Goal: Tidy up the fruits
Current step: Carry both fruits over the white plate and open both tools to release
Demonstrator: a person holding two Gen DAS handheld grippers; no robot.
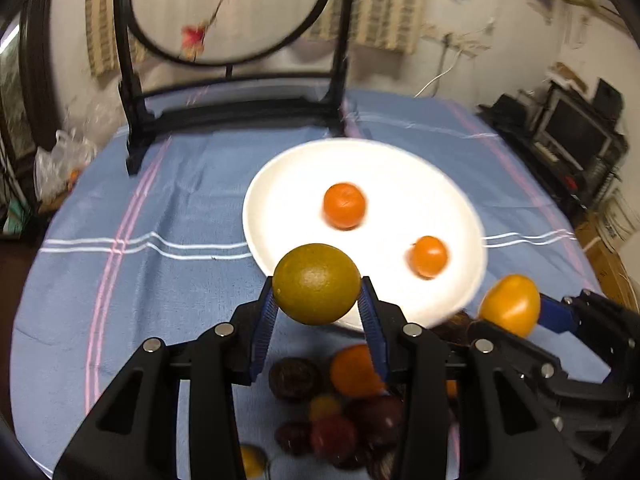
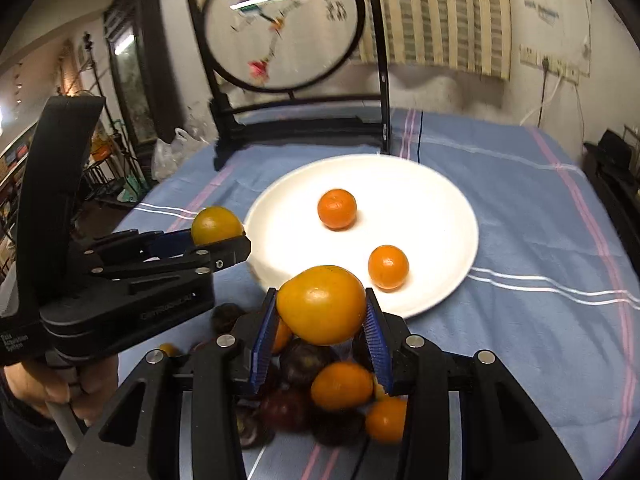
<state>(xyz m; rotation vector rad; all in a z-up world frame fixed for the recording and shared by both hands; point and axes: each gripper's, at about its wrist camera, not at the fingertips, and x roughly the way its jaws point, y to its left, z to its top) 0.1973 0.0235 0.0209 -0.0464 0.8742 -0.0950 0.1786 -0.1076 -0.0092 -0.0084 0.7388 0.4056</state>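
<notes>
We see a table under a blue striped cloth (image 2: 520, 240) – on it a white plate (image 2: 440, 200), a fruit heap (image 2: 304, 408) and a black-framed round screen (image 2: 280, 24)

Two small oranges (image 1: 344, 205) on white plate (image 1: 280, 184), frame centre; dark plums and oranges heaped (image 2: 320, 392) bottom centre.

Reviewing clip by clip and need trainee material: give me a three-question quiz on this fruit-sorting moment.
1. True or false: the white plate holds three oranges.
2. What does the left gripper hold? A) green-yellow citrus B) dark plum C) nothing
3. Fill in: the right gripper clamps a yellow-orange ____.

Key: 1 false, two small oranges; 2 A, the green-yellow citrus; 3 fruit.
</notes>
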